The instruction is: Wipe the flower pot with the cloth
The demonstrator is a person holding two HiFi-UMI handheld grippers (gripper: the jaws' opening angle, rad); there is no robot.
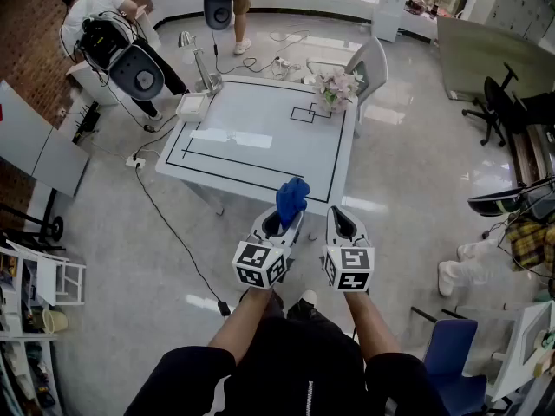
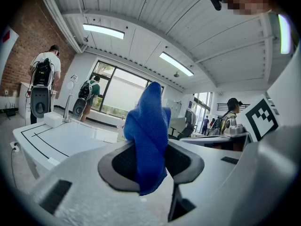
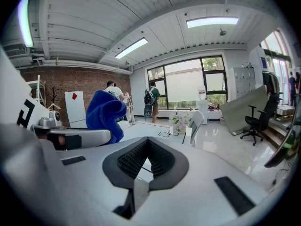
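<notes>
A flower pot [image 1: 334,91] with pale flowers stands at the far right corner of the white table [image 1: 260,137]; in the right gripper view the flower pot [image 3: 178,123] is small and far off. My left gripper [image 1: 289,217] is shut on a blue cloth [image 1: 292,198] that sticks up out of its jaws, in front of the table's near edge. The left gripper view shows the cloth [image 2: 148,135] pinched between the pads. My right gripper [image 1: 337,213] is beside it, shut and holding nothing [image 3: 146,143]. Both are well short of the pot.
Black tape lines mark the table. A white box [image 1: 191,105] and a lamp stand at its far left corner, with a white chair [image 1: 371,63] behind the pot. People carrying equipment stand at the back left. Cables run over the floor, and a blue chair [image 1: 451,354] is at my right.
</notes>
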